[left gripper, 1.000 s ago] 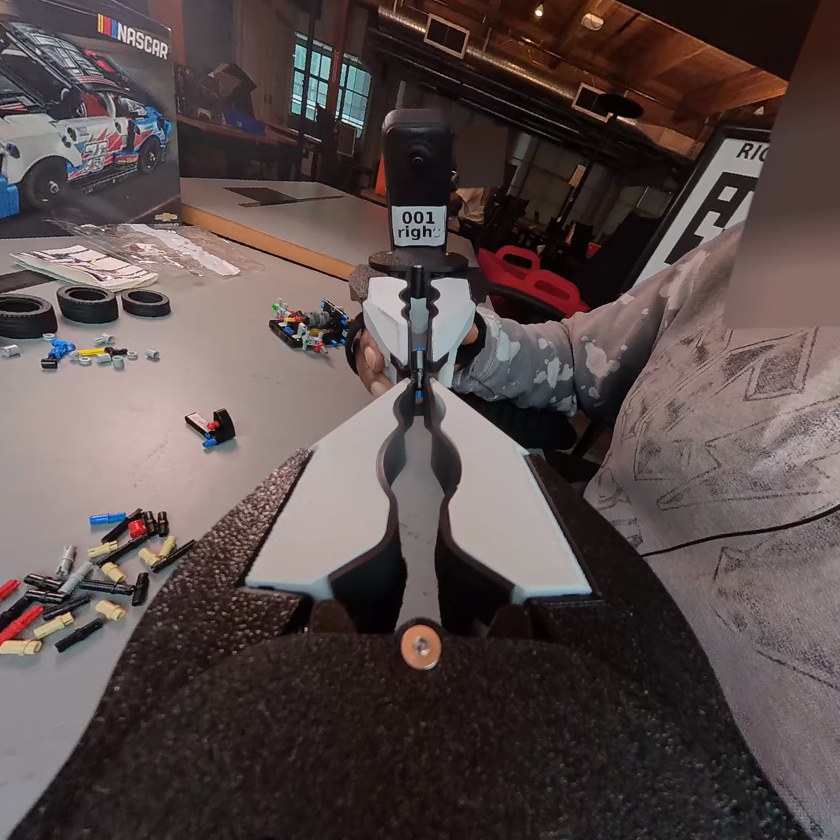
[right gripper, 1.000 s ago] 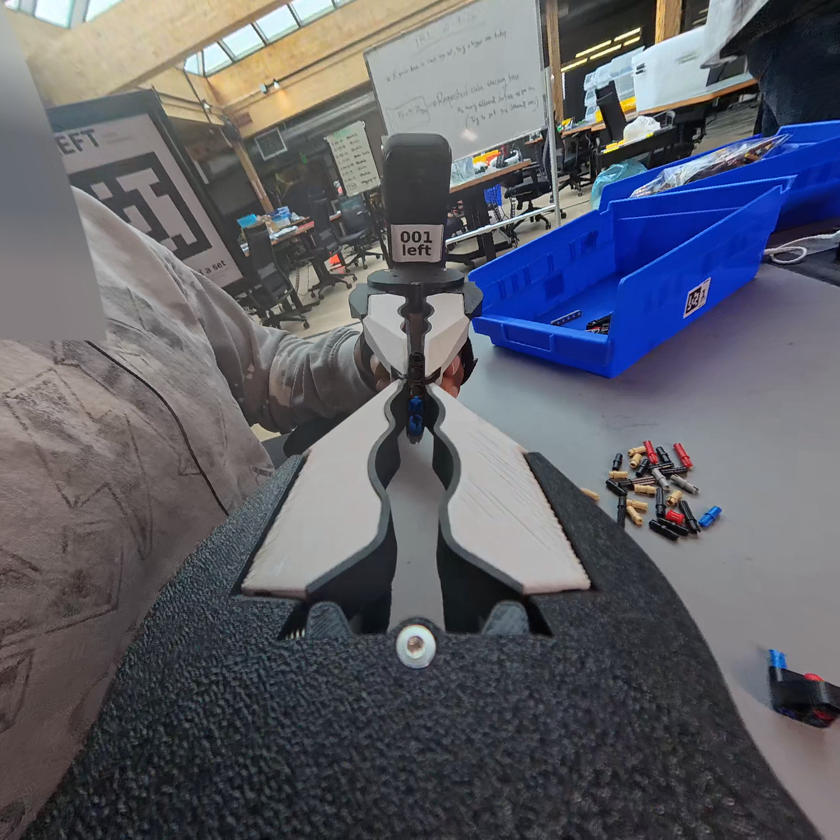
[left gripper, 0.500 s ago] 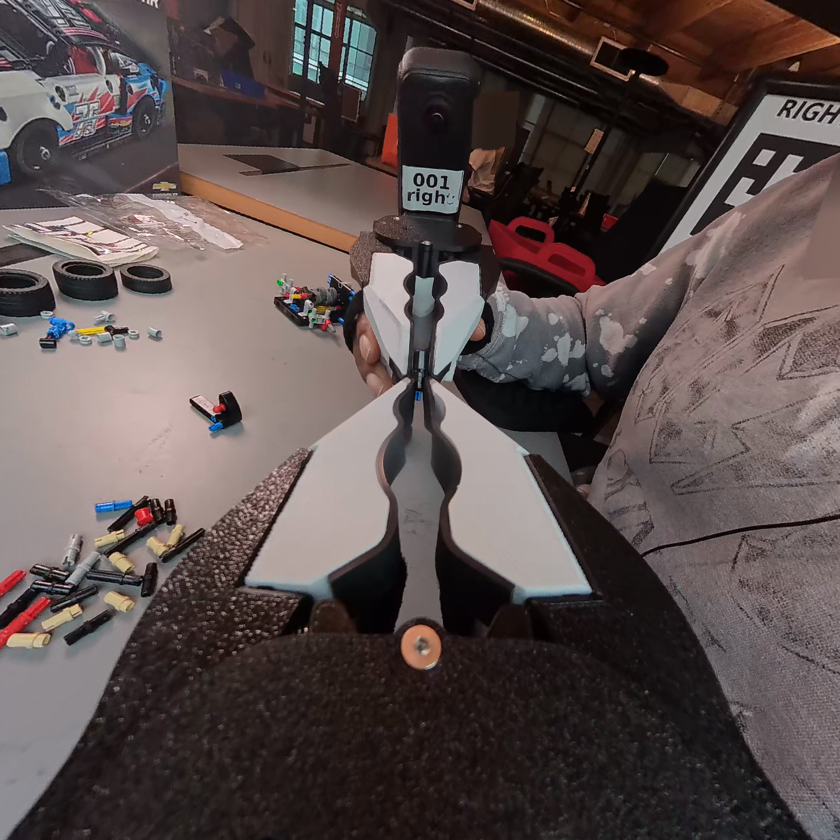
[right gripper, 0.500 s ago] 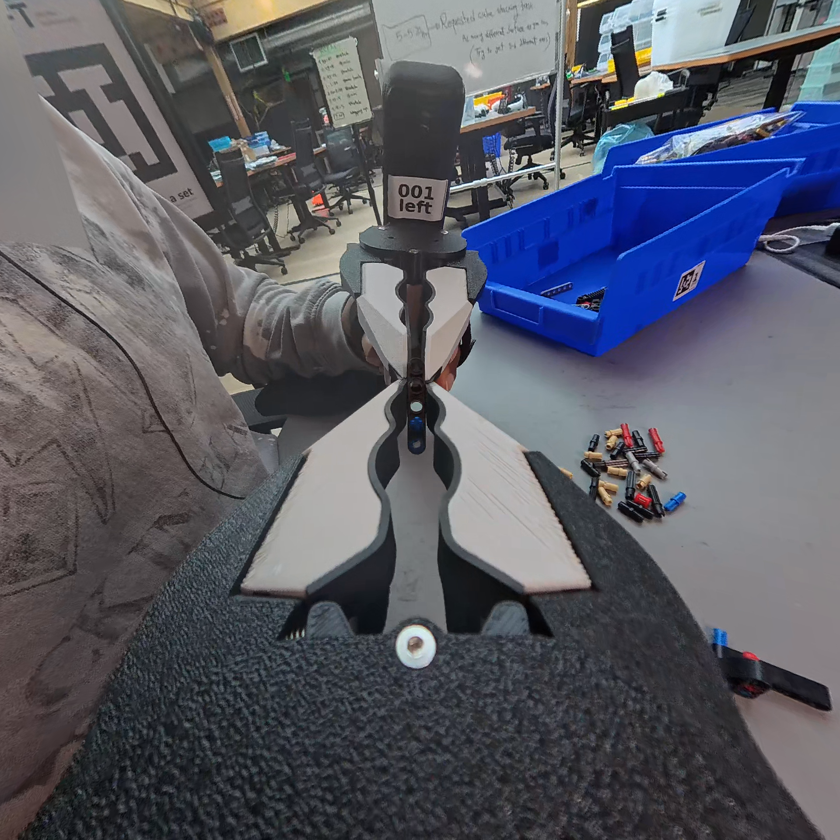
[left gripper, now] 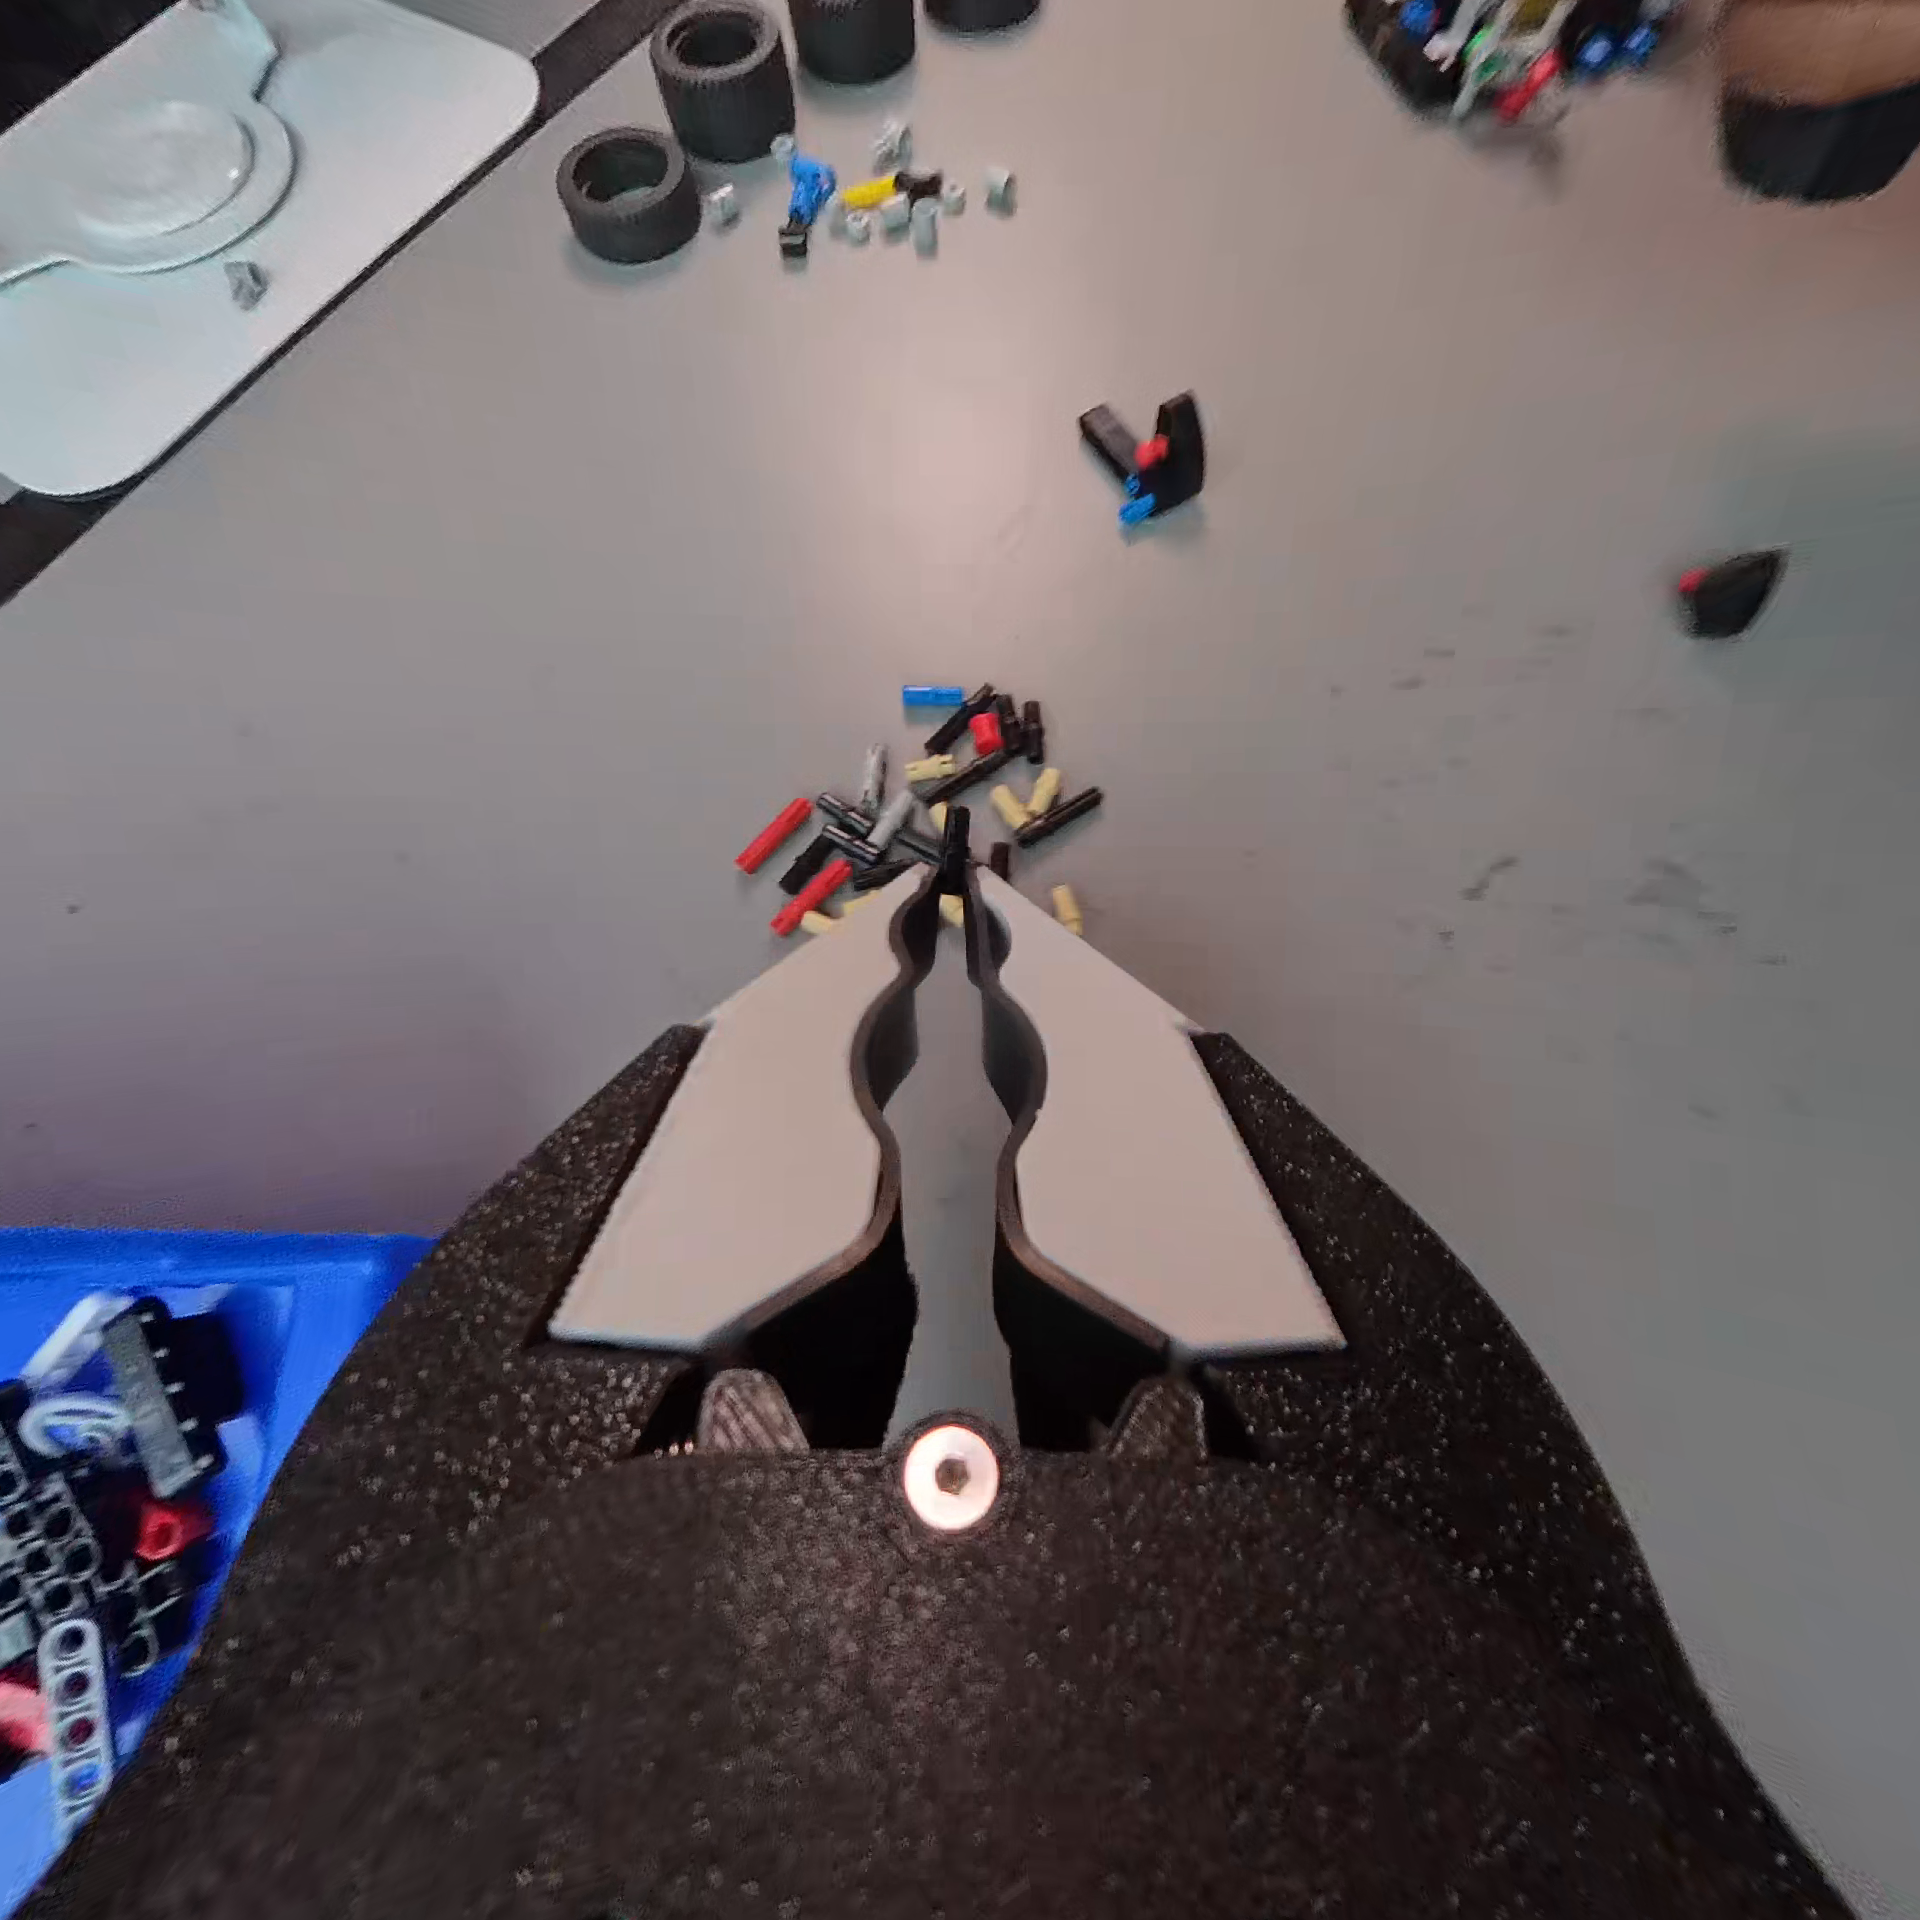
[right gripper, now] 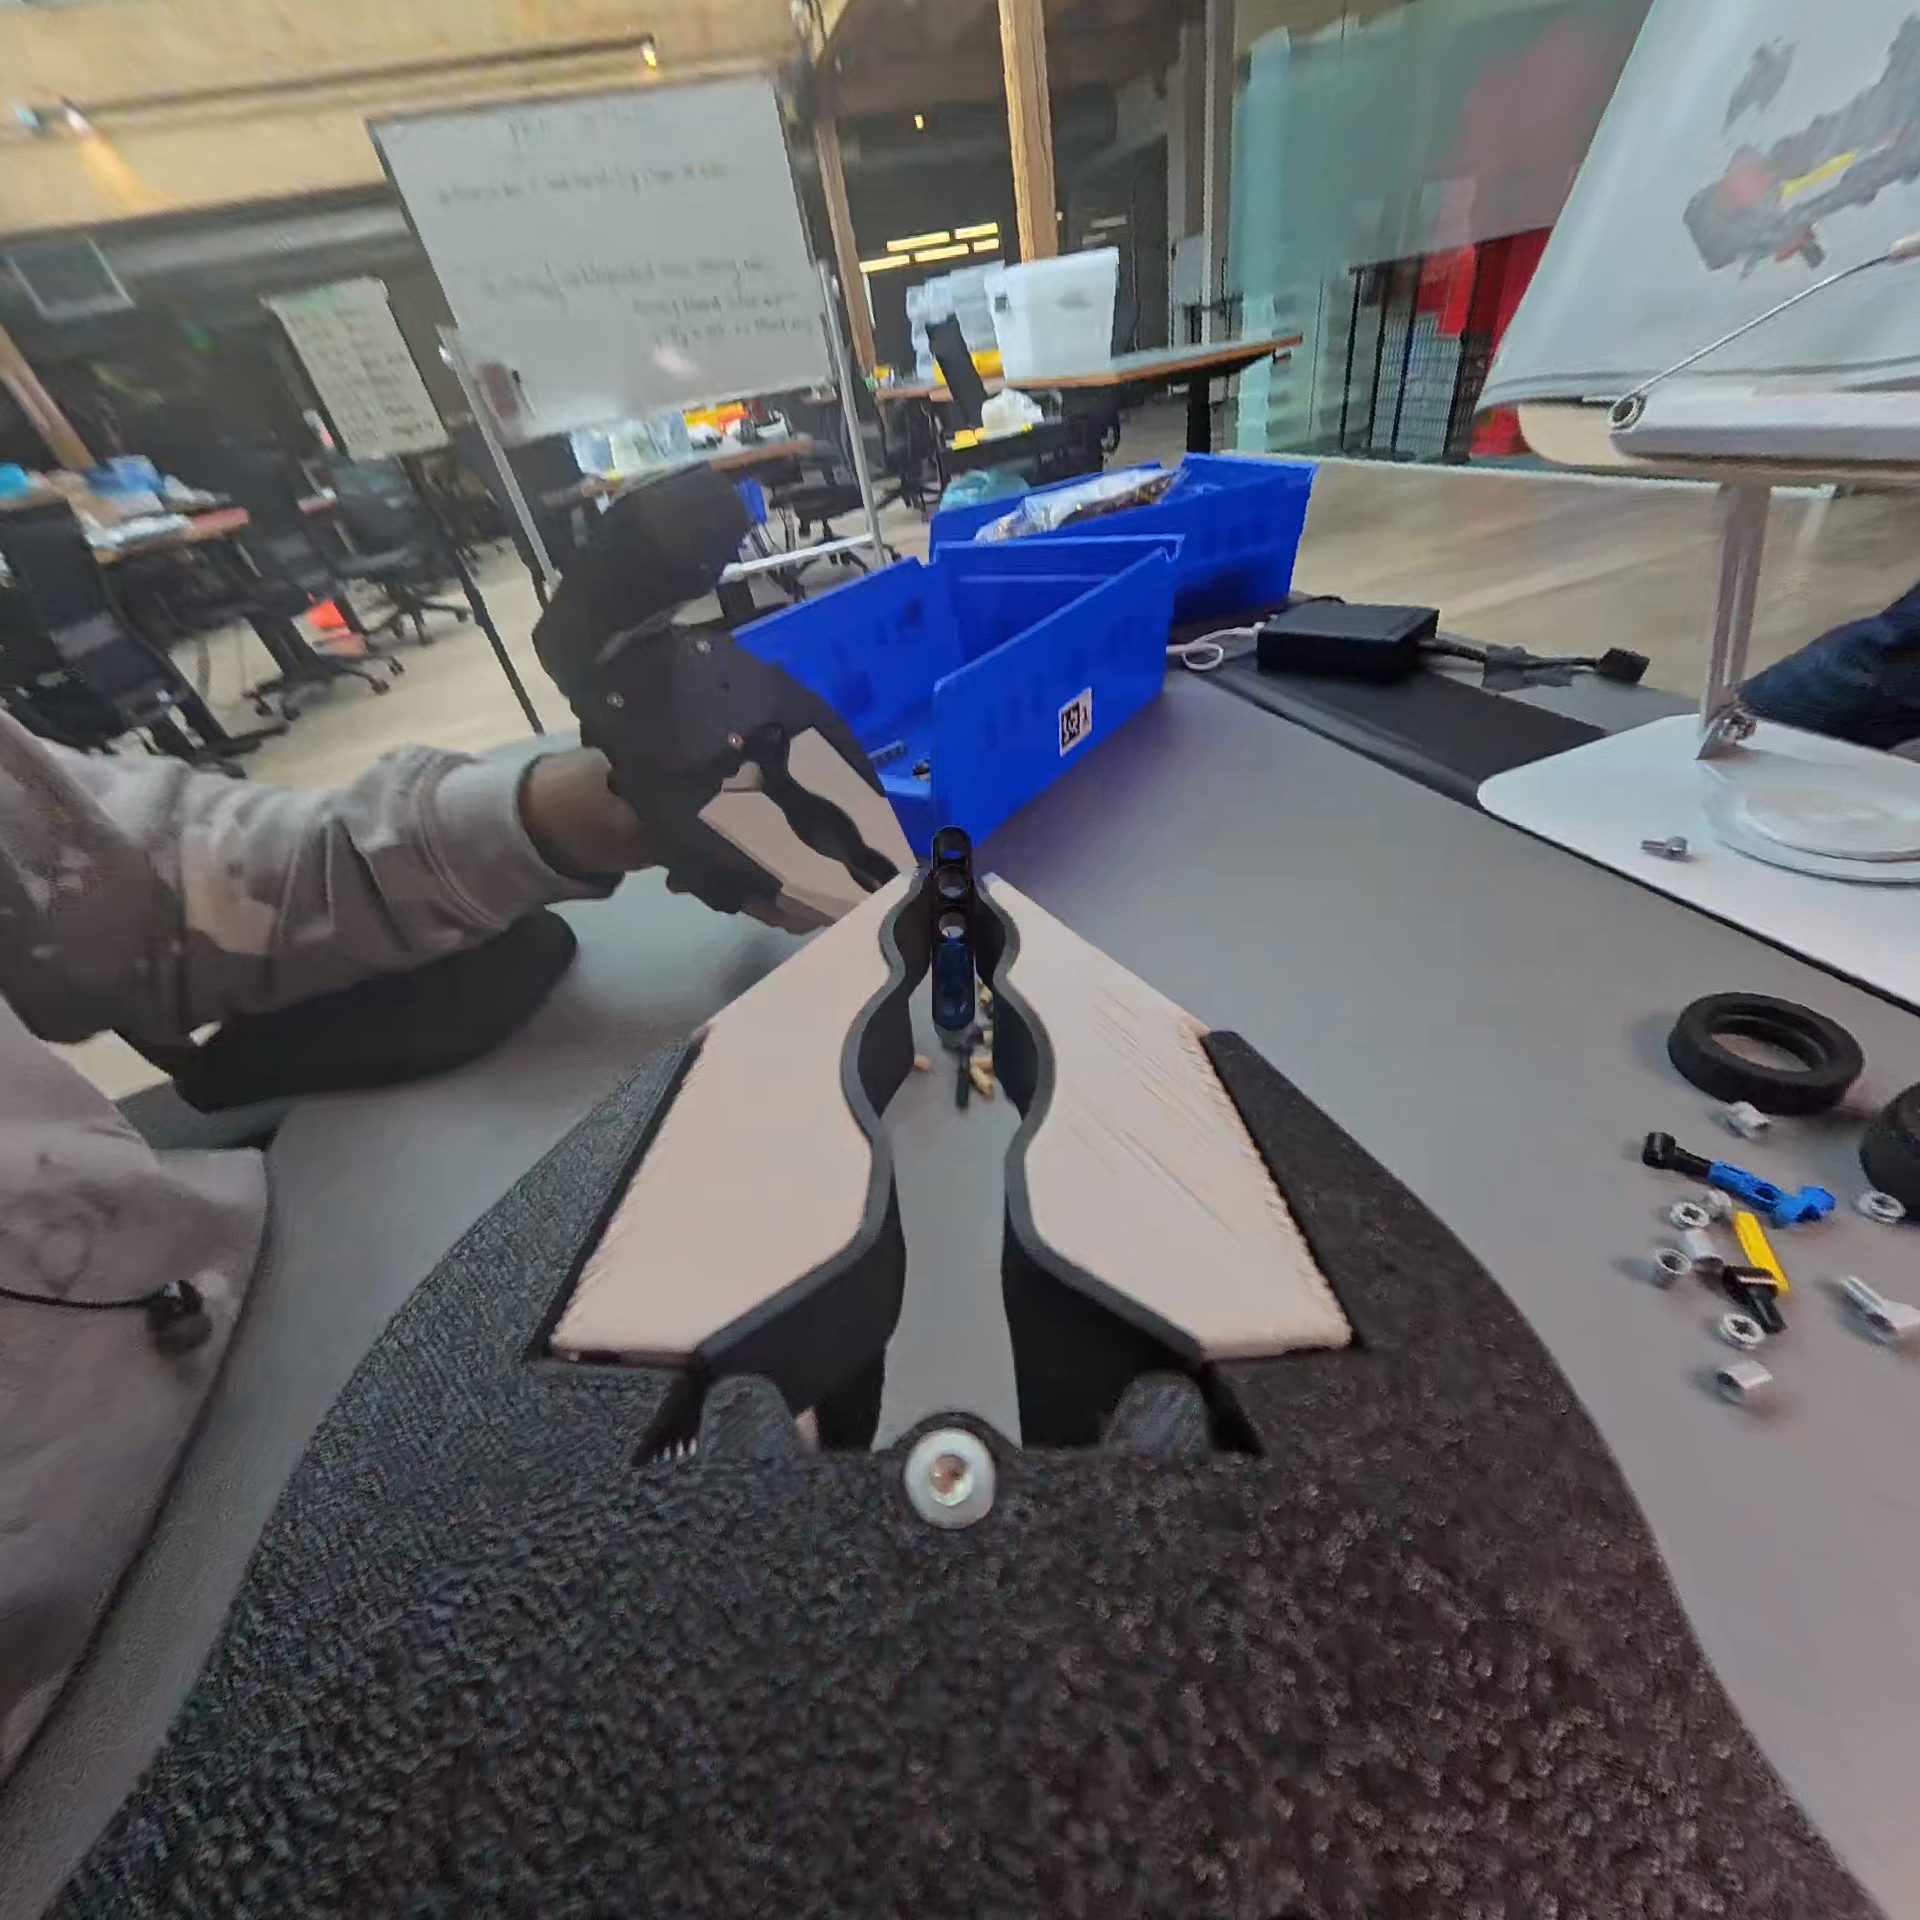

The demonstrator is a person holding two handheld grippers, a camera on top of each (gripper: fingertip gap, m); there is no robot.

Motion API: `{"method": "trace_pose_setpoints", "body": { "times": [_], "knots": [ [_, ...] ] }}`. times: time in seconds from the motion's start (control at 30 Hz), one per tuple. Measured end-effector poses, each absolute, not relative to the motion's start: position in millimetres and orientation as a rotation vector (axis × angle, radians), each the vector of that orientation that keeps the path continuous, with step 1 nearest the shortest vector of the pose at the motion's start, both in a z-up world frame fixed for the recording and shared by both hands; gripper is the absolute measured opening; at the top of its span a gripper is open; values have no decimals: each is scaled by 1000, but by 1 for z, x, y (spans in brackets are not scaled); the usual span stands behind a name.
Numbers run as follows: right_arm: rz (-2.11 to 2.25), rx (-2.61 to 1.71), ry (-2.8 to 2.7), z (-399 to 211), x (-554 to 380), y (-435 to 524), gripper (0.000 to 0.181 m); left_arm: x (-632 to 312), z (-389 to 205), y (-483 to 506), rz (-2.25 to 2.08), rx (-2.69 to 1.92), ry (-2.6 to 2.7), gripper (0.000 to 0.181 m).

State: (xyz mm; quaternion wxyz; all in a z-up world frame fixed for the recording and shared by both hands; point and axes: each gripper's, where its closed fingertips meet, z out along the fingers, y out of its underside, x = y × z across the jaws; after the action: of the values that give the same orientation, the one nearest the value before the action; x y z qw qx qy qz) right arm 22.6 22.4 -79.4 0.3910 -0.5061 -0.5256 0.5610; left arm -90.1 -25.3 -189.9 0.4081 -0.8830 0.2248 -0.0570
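Note:
In the left wrist view my left gripper (left gripper: 953, 883) points down at the grey table (left gripper: 520, 623), right at the near edge of a pile of small black, red, tan and blue pins (left gripper: 914, 810). Its tips are closed on a small black pin (left gripper: 954, 840) that sticks out of them. My right gripper (right gripper: 951, 883) is shut on a black beam with holes (right gripper: 951, 894) that carries a blue pin (right gripper: 950, 982), held above the table. The left gripper (right gripper: 847, 894) also shows there, in a hand (right gripper: 582, 821), angled down just left of the right gripper's tips.
Black tyres (left gripper: 623, 197) and small loose parts (left gripper: 873, 197) lie far across the table. Two black pieces (left gripper: 1153, 457) (left gripper: 1730, 592) lie to the right. A blue bin (left gripper: 156, 1299) with parts sits near left. Blue bins (right gripper: 1049, 665), a tyre (right gripper: 1766, 1049) and a white stand base (right gripper: 1662, 800) surround the right gripper. Spacing between my two grippers at the tips: around 15 centimeters.
The grippers were tip to tip in the air; they have parted. The left swung down to the pin pile. The right turned toward the table, still holding the beam.

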Motion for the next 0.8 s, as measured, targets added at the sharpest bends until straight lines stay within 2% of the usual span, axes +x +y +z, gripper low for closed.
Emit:
{"method": "trace_pose_setpoints", "body": {
  "times": [0.17, 0.27, 0.33, 0.53, 0.7, 0.8],
  "knots": [
    [1452, -1308, -1422, -106, 15, 7, 7, -87, -219, -8, -105, -2323, 618, 5],
    [1455, -1294, -1431, -106, 15, 2, 7, -87, -218, -6, -107, -2304, 600, 14],
    [1473, -1283, -1433, -105, 15, -1, 7, -79, -203, -6, -190, -2227, 569, 17],
    [1620, -1248, -1512, -104, 13, -29, 7, -13, -114, -35, -796, -1768, 586, 26],
    [1681, -1201, -1553, -99, 11, -50, 7, 15, -88, -54, -998, -1641, 619, 16],
    [1678, -1175, -1584, -99, 11, -57, 7, 20, -93, -55, -991, -1663, 633, 7]
  ]
}}
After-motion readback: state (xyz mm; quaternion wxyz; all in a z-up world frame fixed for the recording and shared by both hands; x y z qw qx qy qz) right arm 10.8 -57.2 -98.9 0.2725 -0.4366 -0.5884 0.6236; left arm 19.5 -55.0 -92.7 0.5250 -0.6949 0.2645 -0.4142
